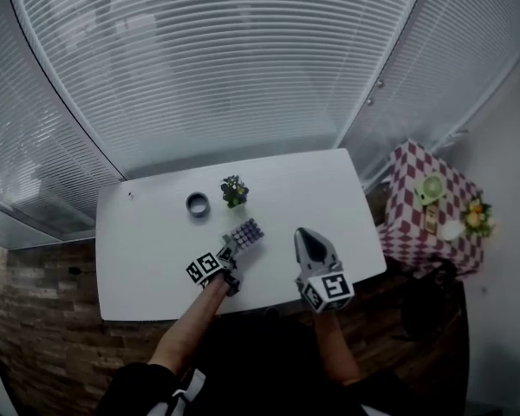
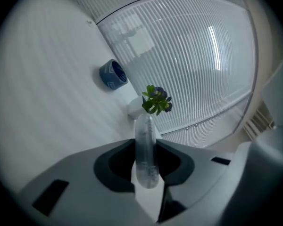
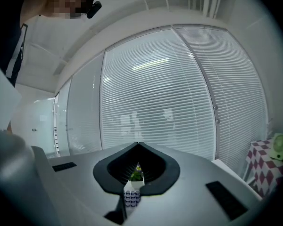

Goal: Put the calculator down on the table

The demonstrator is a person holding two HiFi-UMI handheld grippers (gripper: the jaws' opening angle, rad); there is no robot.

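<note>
The calculator (image 1: 246,232), pale with rows of dark keys, sits over the middle of the white table (image 1: 147,250), just in front of the small potted plant (image 1: 234,191). My left gripper (image 1: 230,250) is shut on its near end. In the left gripper view the calculator (image 2: 145,140) shows edge-on, pinched between the two jaws of that gripper (image 2: 145,166), pointing at the plant (image 2: 155,99). I cannot tell whether it touches the tabletop. My right gripper (image 1: 302,233) is shut and empty to the right of it. Through its jaws' (image 3: 138,145) narrow gap show the calculator's keys (image 3: 131,197).
A blue tape roll (image 1: 198,204) lies left of the plant, also in the left gripper view (image 2: 113,74). Window blinds (image 1: 243,59) rise behind the table's far edge. At the right stands a small table with a red checkered cloth (image 1: 416,199) and several items on it.
</note>
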